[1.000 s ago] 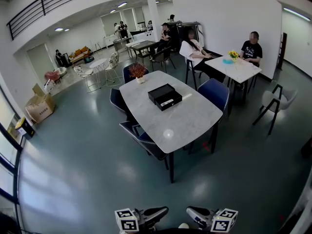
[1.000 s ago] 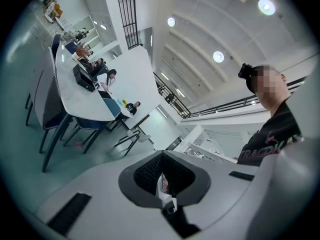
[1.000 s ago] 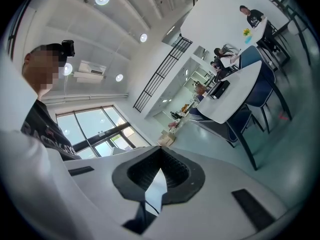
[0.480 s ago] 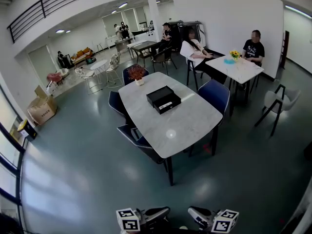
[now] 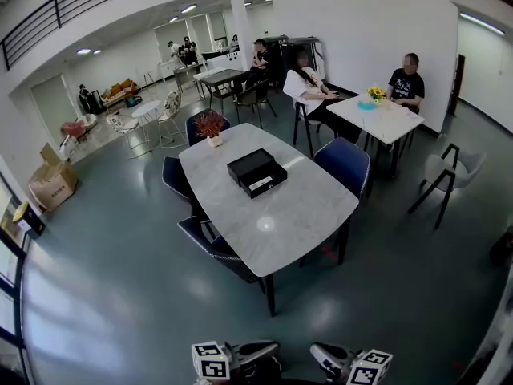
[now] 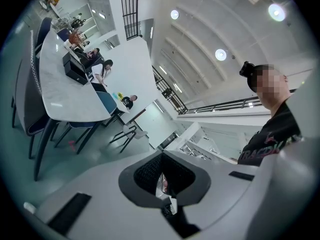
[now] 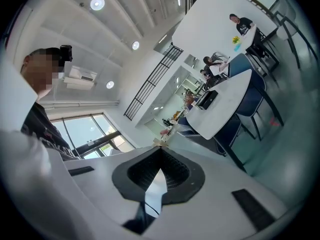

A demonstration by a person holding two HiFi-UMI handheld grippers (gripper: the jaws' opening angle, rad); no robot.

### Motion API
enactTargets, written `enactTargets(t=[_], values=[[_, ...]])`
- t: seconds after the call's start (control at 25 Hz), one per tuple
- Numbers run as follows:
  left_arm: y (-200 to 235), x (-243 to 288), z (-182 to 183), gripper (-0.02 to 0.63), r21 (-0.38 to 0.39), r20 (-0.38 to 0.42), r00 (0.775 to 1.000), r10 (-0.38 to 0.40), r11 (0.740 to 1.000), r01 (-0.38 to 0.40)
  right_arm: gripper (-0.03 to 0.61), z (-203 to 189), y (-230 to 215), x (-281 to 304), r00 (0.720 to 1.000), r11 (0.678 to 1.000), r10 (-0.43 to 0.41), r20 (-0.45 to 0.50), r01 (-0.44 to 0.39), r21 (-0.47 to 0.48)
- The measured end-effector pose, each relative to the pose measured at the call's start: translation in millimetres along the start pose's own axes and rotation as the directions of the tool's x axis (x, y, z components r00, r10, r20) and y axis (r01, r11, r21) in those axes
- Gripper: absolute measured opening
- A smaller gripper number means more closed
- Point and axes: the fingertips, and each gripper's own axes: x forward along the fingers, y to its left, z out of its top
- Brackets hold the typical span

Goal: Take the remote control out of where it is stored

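A black box (image 5: 256,172) lies near the middle of a long white marble table (image 5: 280,215); its nearer half shows a pale strip, and I cannot make out a remote control. The box also shows far off in the left gripper view (image 6: 75,70) and in the right gripper view (image 7: 207,99). My left gripper (image 5: 260,349) and right gripper (image 5: 325,351) sit side by side at the bottom edge of the head view, well short of the table. Both point level with jaws together and nothing between them, left (image 6: 161,154) and right (image 7: 159,146).
Blue chairs (image 5: 343,160) stand around the table, and a pot of red flowers (image 5: 210,127) sits at its far end. Two people sit at a smaller table (image 5: 383,117) to the right. A grey chair (image 5: 449,167) stands further right, a cardboard box (image 5: 52,184) at the left wall.
The table with the black box has slid left and down in the head view and looks slightly larger. Both grippers keep their place at the bottom edge, still shut.
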Motion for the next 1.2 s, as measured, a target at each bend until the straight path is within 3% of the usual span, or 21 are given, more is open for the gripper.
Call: enactTargets(t=[0.28,0.52,0.92,1.2], values=[[39,-4,48,0.005,-0.001,-0.013,0.999,-0.036,0.999,0.036,0.009,26,-15,46,0.999,0.999,-0.042,0.022,0.042,0.005],[81,-24,96,0.005,-0.01,0.034,0.999,-0.029,1.0,0.029,0.009,49,-16,111,1.0,0.998,0.006,0.003,-0.006,0.06],[133,-72,156,0.005,-0.026,0.129,0.992,-0.003,1.0,0.006,0.009,79,-18,212,0.997,0.999,0.028,-0.07,-0.026,0.023],[150,-91,181,0.005,-0.024,0.153,0.988,0.029,0.999,-0.025,0.009,86,-23,256,0.992,0.998,0.059,-0.113,-0.057,0.015]])
